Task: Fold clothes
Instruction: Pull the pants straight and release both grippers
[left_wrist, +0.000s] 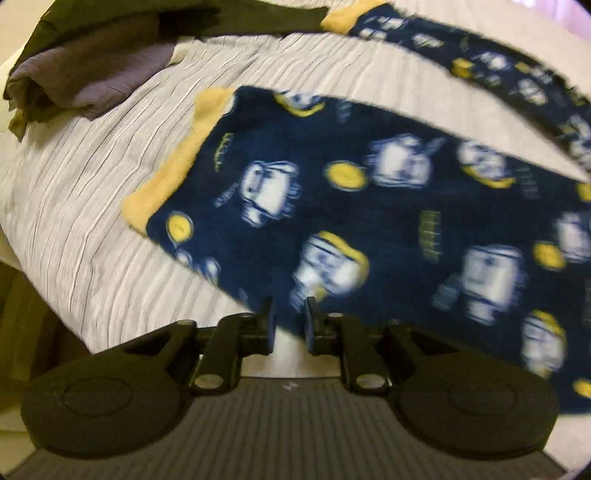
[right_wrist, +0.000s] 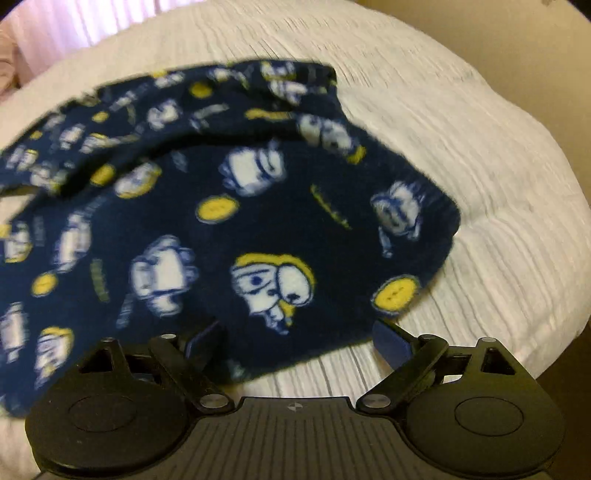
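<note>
White ribbed bedspread (left_wrist: 110, 192) fills my left view: one navy fleece pyjama trouser with cartoon print and yellow cuffs (left_wrist: 369, 221) runs from its far-left cuff toward the right, just ahead of my left tongs (left_wrist: 290, 317), narrow, empty. Right view: right tongs (right_wrist: 295, 343) gape wide astride its near edge; two dark folded garments (left_wrist: 85, 66) at the bed's corner.

Garment: navy fleece pajama pants (left_wrist: 369, 221), white-and-yellow cartoon print, yellow cuffs (left_wrist: 177, 162), legs spread flat.
Surface: white ribbed bedspread (left_wrist: 92, 206).
Left gripper (left_wrist: 290, 325): jaws narrowly apart, nothing between, over the near pant-leg edge.
Far left: folded purple and olive clothes (left_wrist: 85, 74).
Focus: blurred.
</note>
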